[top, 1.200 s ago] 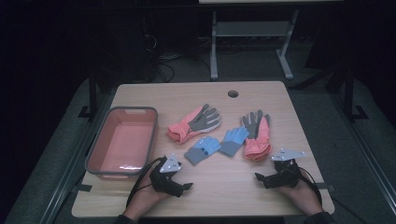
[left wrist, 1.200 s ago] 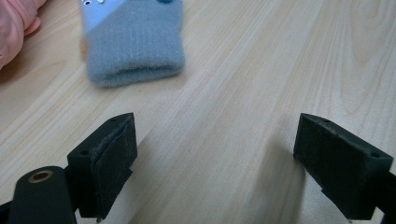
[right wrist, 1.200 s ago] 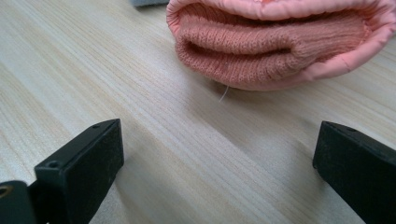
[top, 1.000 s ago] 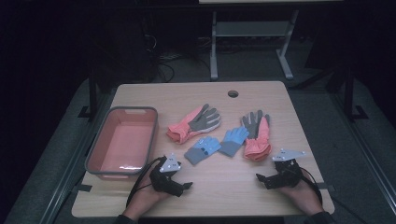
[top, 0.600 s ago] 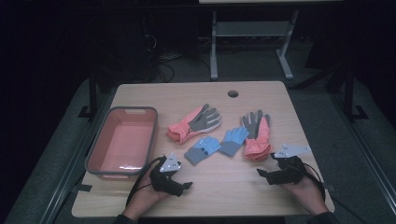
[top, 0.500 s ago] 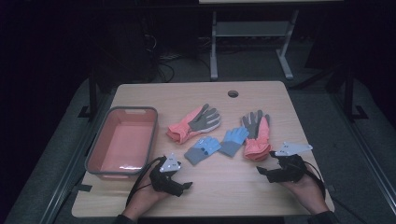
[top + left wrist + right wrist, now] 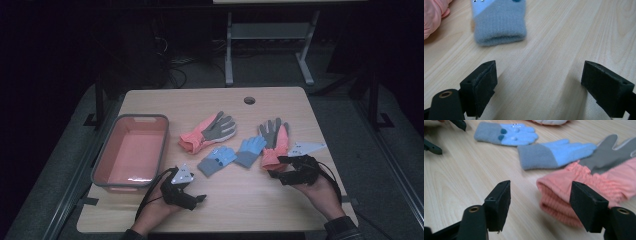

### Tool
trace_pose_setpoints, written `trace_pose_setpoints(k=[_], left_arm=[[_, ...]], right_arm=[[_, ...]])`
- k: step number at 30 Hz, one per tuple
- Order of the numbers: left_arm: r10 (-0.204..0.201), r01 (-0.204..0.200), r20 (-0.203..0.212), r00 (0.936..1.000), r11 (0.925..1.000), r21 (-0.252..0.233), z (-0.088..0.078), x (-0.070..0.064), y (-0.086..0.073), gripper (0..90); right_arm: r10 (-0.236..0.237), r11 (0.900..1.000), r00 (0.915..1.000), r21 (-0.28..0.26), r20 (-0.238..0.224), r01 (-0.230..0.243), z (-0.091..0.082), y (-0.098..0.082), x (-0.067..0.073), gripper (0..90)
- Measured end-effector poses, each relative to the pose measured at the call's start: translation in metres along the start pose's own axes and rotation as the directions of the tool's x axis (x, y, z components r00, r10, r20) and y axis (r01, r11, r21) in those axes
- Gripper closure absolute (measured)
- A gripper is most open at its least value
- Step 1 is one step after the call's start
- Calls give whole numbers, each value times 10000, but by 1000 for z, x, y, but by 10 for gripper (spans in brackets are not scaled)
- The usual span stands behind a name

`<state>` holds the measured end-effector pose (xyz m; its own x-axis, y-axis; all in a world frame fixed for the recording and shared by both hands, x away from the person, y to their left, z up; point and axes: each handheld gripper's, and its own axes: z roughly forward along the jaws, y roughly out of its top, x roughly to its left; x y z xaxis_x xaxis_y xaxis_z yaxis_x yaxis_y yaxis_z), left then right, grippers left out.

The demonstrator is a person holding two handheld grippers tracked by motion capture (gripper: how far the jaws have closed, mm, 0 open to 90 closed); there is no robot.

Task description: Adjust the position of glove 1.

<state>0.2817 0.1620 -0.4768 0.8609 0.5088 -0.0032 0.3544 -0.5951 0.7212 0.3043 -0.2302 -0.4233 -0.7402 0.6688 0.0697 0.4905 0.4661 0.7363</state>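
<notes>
Two salmon gloves with grey palms lie mid-table, one (image 7: 207, 132) left of centre, the other (image 7: 274, 144) to the right. Between them lie two small blue-and-grey gloves (image 7: 217, 160) (image 7: 248, 151). My right gripper (image 7: 276, 166) hovers at the right salmon glove's cuff (image 7: 559, 195). Its jaws have just been closing but stand apart, and the cuff lies just ahead of them, untouched. My left gripper (image 7: 197, 197) rests near the front edge, open and with nothing in it (image 7: 541, 85). The cuff of a blue glove (image 7: 499, 27) lies a little ahead of it.
A pink tray (image 7: 105, 172) stands at the table's left side. The wooden table (image 7: 240, 210) has a round hole (image 7: 249, 100) near its far edge. Beyond the table stands a metal frame (image 7: 229, 55) on a dark floor.
My right hand has lifted and moved toward the right salmon glove's cuff, and its jaws have narrowed. The left hand and the gloves have not moved.
</notes>
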Motion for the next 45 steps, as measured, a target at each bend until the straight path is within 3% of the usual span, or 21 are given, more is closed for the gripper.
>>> trace_pose_setpoints(k=[14, 22, 37, 41, 45], left_arm=[[160, -160, -34, 9999, 9998, 72, -1, 1, 0, 128], [31, -31, -5, 10000, 10000, 70, 0, 0, 0, 128], [13, -13, -14, 10000, 10000, 66, 0, 0, 0, 128], [8, -8, -29, 10000, 10000, 68, 0, 0, 0, 128], [4, -4, -34, 10000, 10000, 69, -1, 0, 0, 128]], right_arm=[[-93, 9996, 9993, -251, -358, 84, 21, 23, -6, 440], [-168, 9994, 9985, -312, -512, 152, 35, 38, -10, 495], [-218, 9996, 9959, 173, -878, 234, 74, 62, -12, 560], [-183, 9993, 9967, 317, -788, 209, 84, 67, -13, 586], [-160, 9967, 9970, 787, -754, 219, 92, 63, -16, 607]])
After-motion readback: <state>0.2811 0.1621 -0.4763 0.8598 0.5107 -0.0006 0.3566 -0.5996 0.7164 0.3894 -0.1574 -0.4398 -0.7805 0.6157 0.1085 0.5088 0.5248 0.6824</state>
